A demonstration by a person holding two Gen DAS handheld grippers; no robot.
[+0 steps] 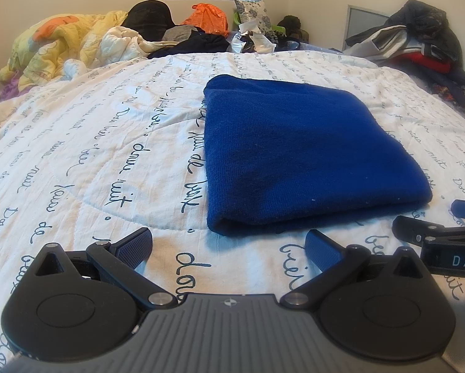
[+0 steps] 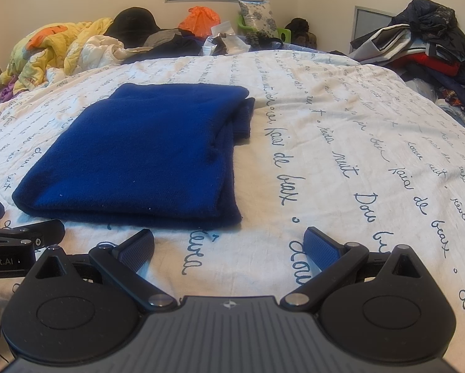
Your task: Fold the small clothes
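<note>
A dark blue knit garment [image 1: 304,152] lies folded into a thick rectangle on the white quilt with blue script. In the right wrist view the same blue garment [image 2: 139,152] sits ahead and to the left, its layered open edges facing right. My left gripper [image 1: 229,245] rests open just short of the garment's near fold, nothing between its fingers. My right gripper [image 2: 229,245] is open too, over bare quilt to the right of the garment's near corner. Each gripper shows at the edge of the other's view: the right gripper [image 1: 431,223], the left gripper [image 2: 18,223].
The quilt [image 1: 92,161] covers the bed. At the far end lie a yellow blanket [image 1: 55,43], dark clothes, an orange bag [image 1: 206,18] and a patterned pillow. A heap of clothes [image 2: 428,49] is piled at the right.
</note>
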